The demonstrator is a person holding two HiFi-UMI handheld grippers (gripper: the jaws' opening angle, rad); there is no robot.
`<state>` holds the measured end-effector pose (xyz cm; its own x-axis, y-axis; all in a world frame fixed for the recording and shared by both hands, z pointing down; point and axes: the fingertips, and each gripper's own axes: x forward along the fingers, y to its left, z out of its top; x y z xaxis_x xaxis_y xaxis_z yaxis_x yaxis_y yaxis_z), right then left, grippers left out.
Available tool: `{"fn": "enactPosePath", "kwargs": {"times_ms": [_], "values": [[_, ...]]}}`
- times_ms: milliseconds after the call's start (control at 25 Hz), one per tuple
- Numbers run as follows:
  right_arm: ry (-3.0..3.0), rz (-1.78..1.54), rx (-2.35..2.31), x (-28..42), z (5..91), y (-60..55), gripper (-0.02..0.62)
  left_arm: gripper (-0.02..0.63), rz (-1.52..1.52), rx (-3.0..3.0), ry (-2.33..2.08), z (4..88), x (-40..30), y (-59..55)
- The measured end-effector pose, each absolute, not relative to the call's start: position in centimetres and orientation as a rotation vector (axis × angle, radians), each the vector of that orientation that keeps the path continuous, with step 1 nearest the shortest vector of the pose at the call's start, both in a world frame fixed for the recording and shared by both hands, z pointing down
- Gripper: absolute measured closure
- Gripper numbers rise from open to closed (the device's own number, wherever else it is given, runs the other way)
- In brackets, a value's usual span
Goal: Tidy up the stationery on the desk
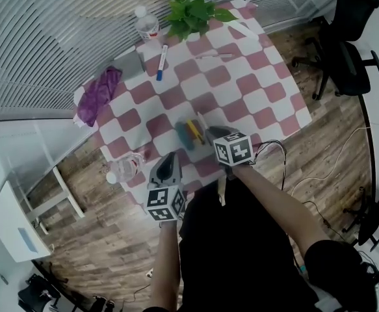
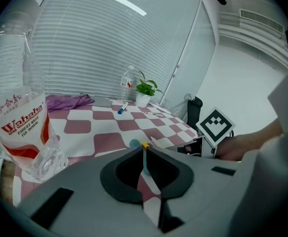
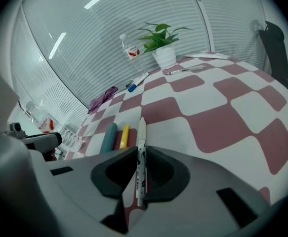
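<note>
A teal marker (image 1: 184,135) and a yellow marker (image 1: 194,132) lie side by side near the table's front edge. Beside them is a white pen (image 3: 142,130), and my right gripper (image 3: 140,151) is shut on it, with the pen's tip down by the yellow marker (image 3: 124,136) and the teal marker (image 3: 108,137). In the head view the right gripper (image 1: 210,132) is over that group. My left gripper (image 1: 168,162) hovers at the front edge, shut and empty (image 2: 144,154). Farther back lie a blue-capped marker (image 1: 161,62) and a thin pen (image 1: 214,56).
The checked tablecloth (image 1: 254,90) also carries a potted plant (image 1: 189,8), a water bottle (image 1: 147,23), a purple cloth (image 1: 98,93) and a grey flat item (image 1: 127,65). A crumpled plastic bottle (image 1: 125,168) lies just left of my left gripper. A black office chair (image 1: 342,44) stands to the right.
</note>
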<state>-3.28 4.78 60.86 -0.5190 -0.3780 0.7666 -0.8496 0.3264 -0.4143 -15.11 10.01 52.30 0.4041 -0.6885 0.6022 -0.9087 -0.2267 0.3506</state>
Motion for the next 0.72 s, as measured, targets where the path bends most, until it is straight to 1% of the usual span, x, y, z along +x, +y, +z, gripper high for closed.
{"fn": "enactPosePath", "kwargs": {"times_ms": [80,440,720], "values": [[-2.056,1.132,1.075,-3.3,60.7,4.7,0.516,0.561,0.421,1.996,-1.355,52.2,-15.0,9.9],[-2.084,1.165,1.083,-2.5,59.6,4.4,0.502,0.561,0.430,1.989,-1.355,52.6,-14.7,9.6],[-2.121,1.075,1.132,1.1,58.0,0.4,0.502,0.561,0.430,1.967,-1.373,52.6,-13.9,8.5]]}}
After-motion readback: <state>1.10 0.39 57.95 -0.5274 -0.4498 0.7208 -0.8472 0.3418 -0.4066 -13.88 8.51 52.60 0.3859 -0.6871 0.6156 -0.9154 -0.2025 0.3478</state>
